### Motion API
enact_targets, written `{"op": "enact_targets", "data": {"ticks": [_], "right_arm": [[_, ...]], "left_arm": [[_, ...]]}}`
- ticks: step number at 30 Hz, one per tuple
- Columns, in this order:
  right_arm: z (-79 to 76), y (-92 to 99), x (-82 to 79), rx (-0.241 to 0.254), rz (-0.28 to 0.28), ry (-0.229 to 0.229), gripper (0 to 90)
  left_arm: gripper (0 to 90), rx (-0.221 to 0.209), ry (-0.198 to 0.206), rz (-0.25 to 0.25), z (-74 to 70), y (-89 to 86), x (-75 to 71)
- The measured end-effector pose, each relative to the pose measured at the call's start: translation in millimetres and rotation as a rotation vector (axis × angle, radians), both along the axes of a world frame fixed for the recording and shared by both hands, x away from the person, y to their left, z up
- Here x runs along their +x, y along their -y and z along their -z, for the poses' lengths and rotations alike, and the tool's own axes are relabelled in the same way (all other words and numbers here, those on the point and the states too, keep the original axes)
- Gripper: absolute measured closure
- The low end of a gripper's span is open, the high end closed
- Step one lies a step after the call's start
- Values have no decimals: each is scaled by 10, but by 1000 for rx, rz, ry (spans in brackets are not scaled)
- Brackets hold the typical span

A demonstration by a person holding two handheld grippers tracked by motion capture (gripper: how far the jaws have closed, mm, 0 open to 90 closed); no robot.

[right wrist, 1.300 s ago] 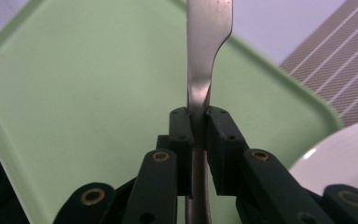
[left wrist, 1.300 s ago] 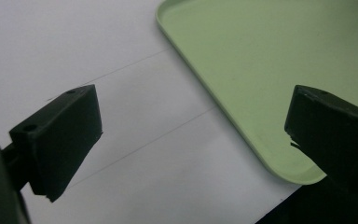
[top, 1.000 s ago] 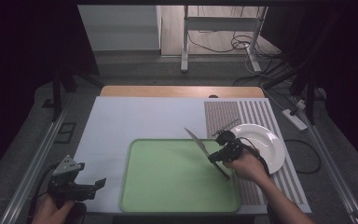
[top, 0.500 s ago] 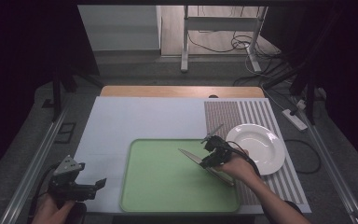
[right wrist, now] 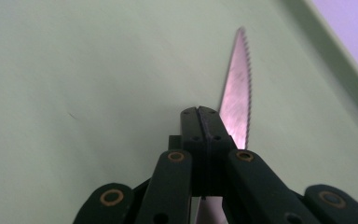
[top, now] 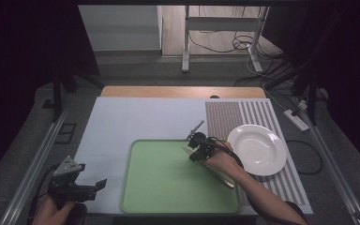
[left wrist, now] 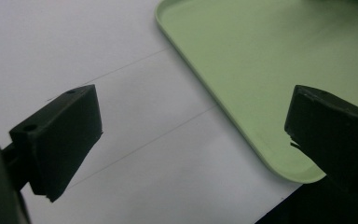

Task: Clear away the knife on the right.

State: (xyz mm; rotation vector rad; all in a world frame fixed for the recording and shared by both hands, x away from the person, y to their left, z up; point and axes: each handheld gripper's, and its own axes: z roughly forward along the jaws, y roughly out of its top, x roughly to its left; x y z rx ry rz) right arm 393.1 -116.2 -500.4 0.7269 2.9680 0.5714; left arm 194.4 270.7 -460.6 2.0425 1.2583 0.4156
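Right gripper jaws clamped on knife, moved from plate onto tray; placement imminent. Left gripper jaws open, idle.

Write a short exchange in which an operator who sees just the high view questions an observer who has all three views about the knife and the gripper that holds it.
Operator: Is the edge of the knife plain or toothed?
Observer: Toothed. Small serrations run along the blade, which points out over the green tray.
Operator: How do the jaws of the right gripper stand?
Observer: They have just been closing further and are now pressed together on the knife, with no gap between them.
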Motion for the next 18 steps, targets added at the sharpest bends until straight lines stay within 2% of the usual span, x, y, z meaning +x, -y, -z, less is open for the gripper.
{"op": "enact_targets", "data": {"ticks": [1, 7, 18], "right_arm": [[-4, 40, 11, 2, 10, -14, 900], [-21, 310, 18, 1, 53, -24, 900], [-30, 526, -114, 8, 41, -46, 900]], "left_arm": [[40, 1, 0, 0, 0, 1, -1], [41, 3, 1, 0, -2, 7, -2], [41, 1, 0, 0, -1, 3, 0]]}}
